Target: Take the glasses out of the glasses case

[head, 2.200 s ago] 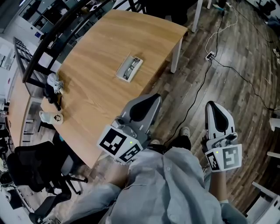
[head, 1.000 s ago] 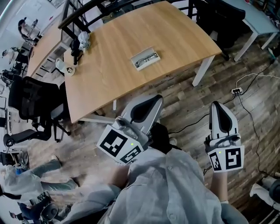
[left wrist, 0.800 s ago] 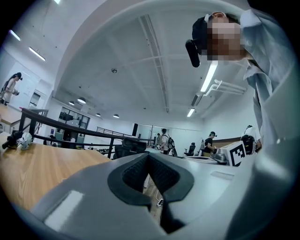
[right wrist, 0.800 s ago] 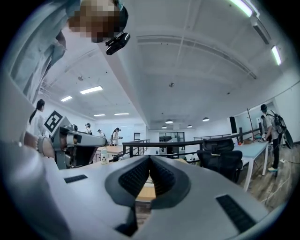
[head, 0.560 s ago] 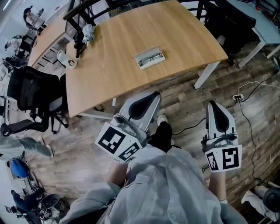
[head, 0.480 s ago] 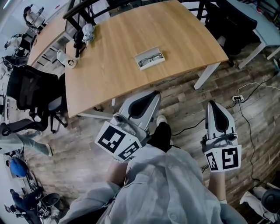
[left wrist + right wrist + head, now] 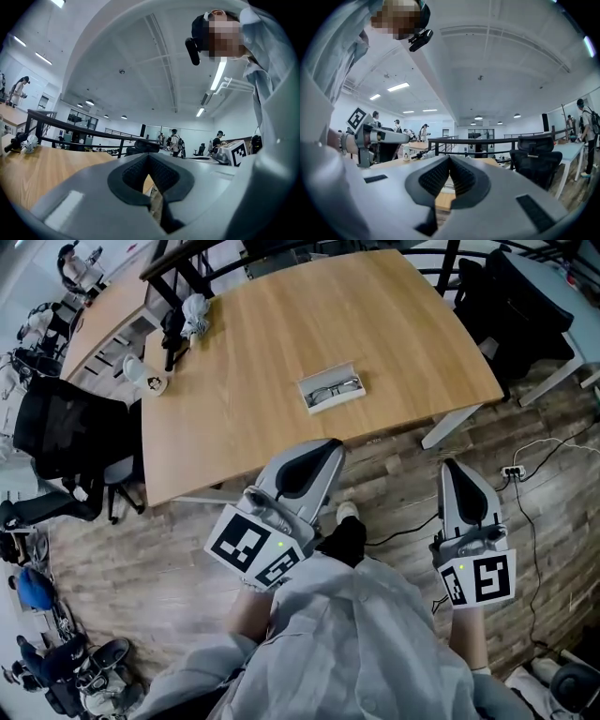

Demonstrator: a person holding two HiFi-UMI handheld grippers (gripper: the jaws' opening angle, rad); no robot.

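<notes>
The desk [image 7: 253, 343] is well apart from the 2 grippers, left [image 7: 328, 448] and right [image 7: 454, 466], both shut tight on nothing. Near its closest edge lies the open case [image 7: 343, 401] with the glasses [image 7: 335, 387] inside. They look light, thin and easy to bend, so grab the middle bridge, not the lenses.

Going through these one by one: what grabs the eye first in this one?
Two big grippers fill the head view's foreground, the left gripper and right gripper, both shut and empty, held over the wood floor short of the table. On the table lies an open case with glasses inside, untouched.
</notes>
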